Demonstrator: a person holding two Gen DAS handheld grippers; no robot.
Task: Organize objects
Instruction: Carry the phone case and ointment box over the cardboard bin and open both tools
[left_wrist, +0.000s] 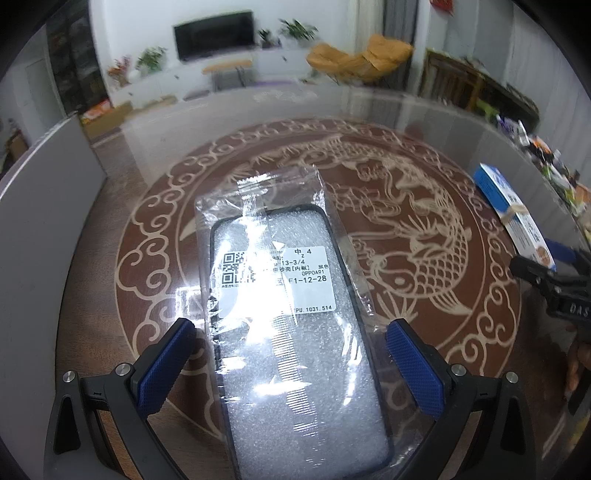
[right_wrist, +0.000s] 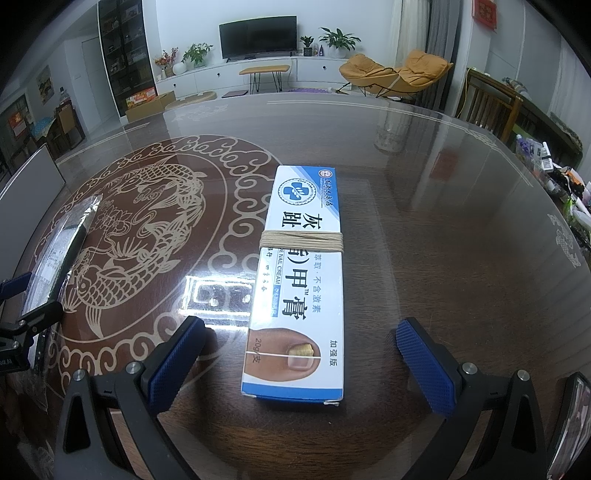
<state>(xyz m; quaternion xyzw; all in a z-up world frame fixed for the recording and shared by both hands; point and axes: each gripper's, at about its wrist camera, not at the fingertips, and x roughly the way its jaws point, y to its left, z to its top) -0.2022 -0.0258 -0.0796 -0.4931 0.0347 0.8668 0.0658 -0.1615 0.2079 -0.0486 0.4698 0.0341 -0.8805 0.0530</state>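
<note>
Left wrist view: the bagged phone case (left_wrist: 284, 314) is framed mid-frame on the table (left_wrist: 461, 332) by the wide-spread left gripper (left_wrist: 291, 365). Right gripper (right_wrist: 301, 363), equally wide, is lined up on the nail cream box (right_wrist: 299, 280). Looks like pre-grasp; closing in is probably needed next.

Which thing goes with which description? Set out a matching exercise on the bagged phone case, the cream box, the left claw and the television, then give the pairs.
Things:
1. phone case
2. cream box
3. left claw
4. television

Descriptions:
A. dark screen against the far wall
B. open, a blue pad on either side of the bag
C. sealed in clear plastic with a white label
D. blue and white, a tan band wrapped round its middle

Pairs: 1-C, 2-D, 3-B, 4-A
</note>
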